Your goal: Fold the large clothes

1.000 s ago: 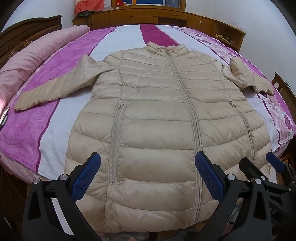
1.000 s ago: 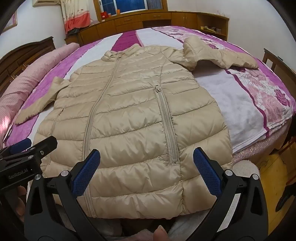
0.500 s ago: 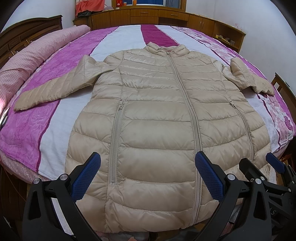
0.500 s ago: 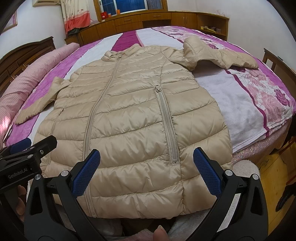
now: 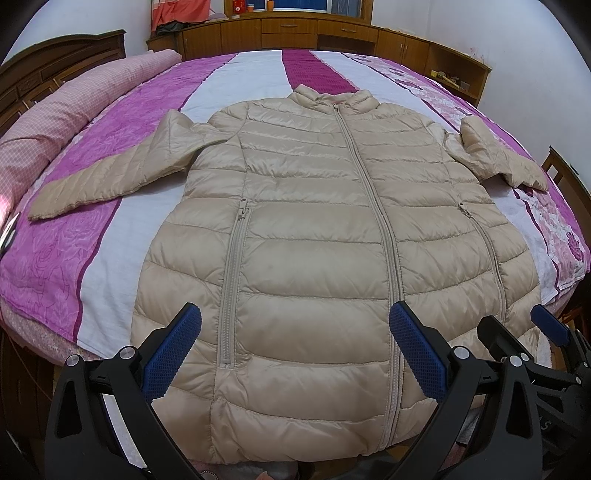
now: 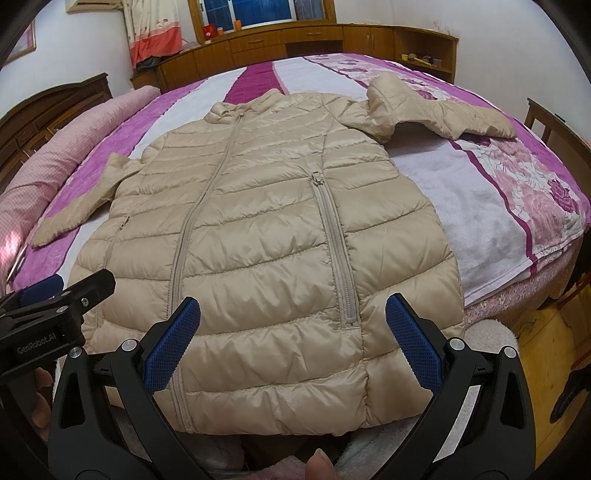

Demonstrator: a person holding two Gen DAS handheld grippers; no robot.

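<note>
We see a beige quilted puffer jacket (image 5: 314, 240) lying flat and face up on the bed (image 5: 92, 236), zipped shut down the front, its collar (image 5: 332, 98) pointing toward the far wooden cabinets (image 5: 288, 33) and its hem (image 5: 295, 435) at the near edge of the mattress. One sleeve (image 5: 110, 177) stretches out straight across the purple and white striped bedspread toward the rolled pink quilt (image 5: 66, 110) along the headboard side. The other sleeve (image 6: 436, 107) is bent at the elbow and bunched, its cuff resting on the floral part of the spread. Two zipped side pockets (image 5: 232, 288) run down the front panels on either side of the main zipper (image 5: 376, 240).

We hold the left gripper (image 5: 295, 347) over the hem near the main zipper, its blue-padded fingers (image 5: 173, 354) spread wide apart with nothing between them but the jacket below; we cannot tell whether the pads touch the fabric. The right gripper (image 6: 291, 338) hovers over the hem by the other pocket (image 6: 336, 258), likewise released, its fingers (image 6: 413, 343) wide apart and grasping nothing. Each gripper shows at the edge of the other's view, the two just beside each other at the foot of the jacket. In the right wrist view a thumb tip (image 6: 319, 465) shows at the bottom edge, and a strip of wooden floor (image 6: 546, 350) lies beside the bed.
</note>
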